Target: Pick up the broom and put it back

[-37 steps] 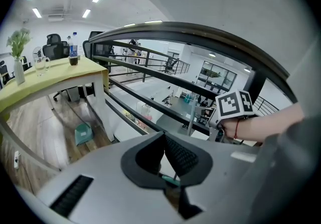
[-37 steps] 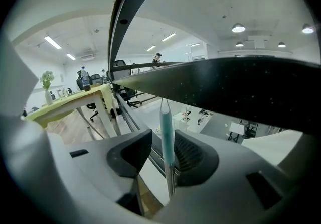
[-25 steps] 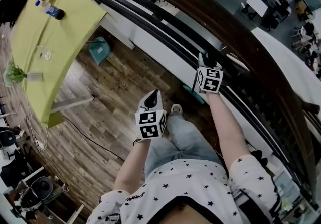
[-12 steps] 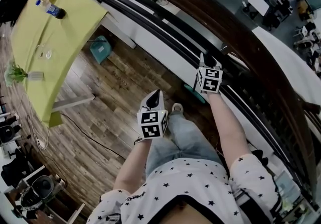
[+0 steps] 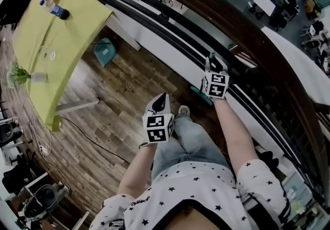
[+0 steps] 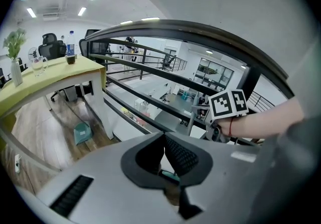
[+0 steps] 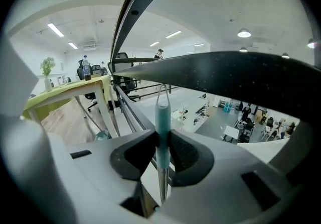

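Jaws of the right gripper (image 7: pixel 162 136) have just been closing and are pressed from both sides on the long broom with a pale teal grip sleeve and a thin metal shaft (image 7: pixel 162 112). The hold is taken on the sleeve, a little under the wire hanging loop at its top end. The jaws of the left gripper (image 6: pixel 164 135) are together with nothing between them, and this gripper is well apart from the broom.

The broom is stood nearly upright just beside the dark curved wooden handrail (image 5: pixel 232 25). What seems to be its green head (image 5: pixel 200 95) is seen low down, near the brown plank floor (image 5: pixel 113 115) at the foot of the railing.

The broom is judged to be light and stiff but long, so its lower end can be expected to swing when it is lifted by the top only. The sleeve looks less slippery than the bare metal, so it is the better place for the hold. A second hold lower on the shaft, by the free left gripper, would probably steady it.
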{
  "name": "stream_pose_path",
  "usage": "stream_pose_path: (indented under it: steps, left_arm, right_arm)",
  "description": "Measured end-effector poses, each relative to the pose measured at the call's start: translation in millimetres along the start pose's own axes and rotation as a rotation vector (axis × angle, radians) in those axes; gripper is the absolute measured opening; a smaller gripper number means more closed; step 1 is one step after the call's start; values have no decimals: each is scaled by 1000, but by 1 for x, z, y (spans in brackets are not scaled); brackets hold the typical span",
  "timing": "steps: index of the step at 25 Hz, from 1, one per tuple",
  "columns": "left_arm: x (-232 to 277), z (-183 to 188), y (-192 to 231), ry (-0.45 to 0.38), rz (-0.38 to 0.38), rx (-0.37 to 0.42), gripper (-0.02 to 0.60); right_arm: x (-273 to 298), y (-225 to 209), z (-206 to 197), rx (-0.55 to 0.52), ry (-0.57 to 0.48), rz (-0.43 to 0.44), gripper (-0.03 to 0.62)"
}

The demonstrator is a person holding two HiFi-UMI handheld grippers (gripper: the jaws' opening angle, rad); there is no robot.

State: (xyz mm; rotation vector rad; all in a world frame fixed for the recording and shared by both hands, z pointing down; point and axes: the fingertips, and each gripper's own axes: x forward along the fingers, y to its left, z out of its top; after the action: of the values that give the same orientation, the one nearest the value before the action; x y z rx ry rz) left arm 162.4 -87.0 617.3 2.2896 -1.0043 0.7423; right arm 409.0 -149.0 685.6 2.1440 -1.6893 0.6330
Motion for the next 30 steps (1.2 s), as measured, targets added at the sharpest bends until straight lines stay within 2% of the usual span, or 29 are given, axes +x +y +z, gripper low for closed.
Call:
stream_pose_path:
  steps: [20,30]
  left_arm:
    - [-47,-21,10,-33,-34,17,11]
    - [-81,-34,29,-40,-22,8,11]
  right_arm:
    - [-64,36,-12,-23,-33,-17,77]
    - [-103,57,-19,-18,-45,-32,77]
